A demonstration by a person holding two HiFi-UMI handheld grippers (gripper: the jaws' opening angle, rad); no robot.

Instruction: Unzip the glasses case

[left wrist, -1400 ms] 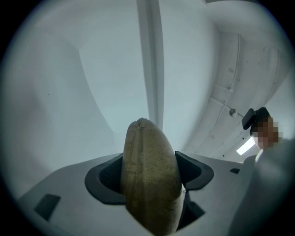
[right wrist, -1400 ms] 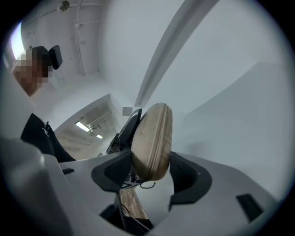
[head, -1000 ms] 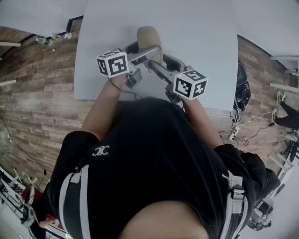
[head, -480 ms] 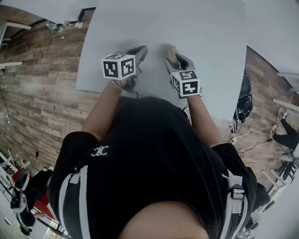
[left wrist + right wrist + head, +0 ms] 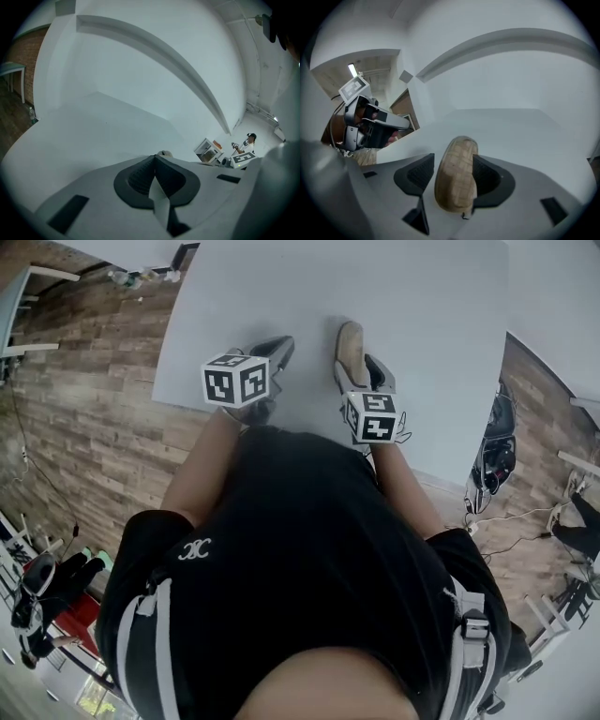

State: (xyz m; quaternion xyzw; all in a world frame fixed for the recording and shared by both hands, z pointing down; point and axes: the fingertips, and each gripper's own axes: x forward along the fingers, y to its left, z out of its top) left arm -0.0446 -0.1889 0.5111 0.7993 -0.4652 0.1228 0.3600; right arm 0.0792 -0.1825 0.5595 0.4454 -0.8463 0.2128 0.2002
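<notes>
The tan woven glasses case (image 5: 457, 178) stands on edge between the jaws of my right gripper (image 5: 453, 157). Those jaws have just been opening a little, and the case still fills the gap and touches both pads. In the head view the case (image 5: 350, 345) sticks out ahead of the right gripper (image 5: 363, 364), low over the white table (image 5: 412, 306). My left gripper (image 5: 279, 345) is to its left, apart from the case. Its jaws (image 5: 155, 157) are shut with nothing between them. The zipper does not show.
The table's near edge runs just under both hands, with wooden floor (image 5: 84, 427) to the left. Cables and gear (image 5: 492, 456) lie on the floor at the right. A person (image 5: 248, 140) and a small white cabinet (image 5: 208, 149) are far off in the left gripper view.
Both grippers have come down toward the table and moved apart. The case was between them a second ago and now sits in the right gripper alone.
</notes>
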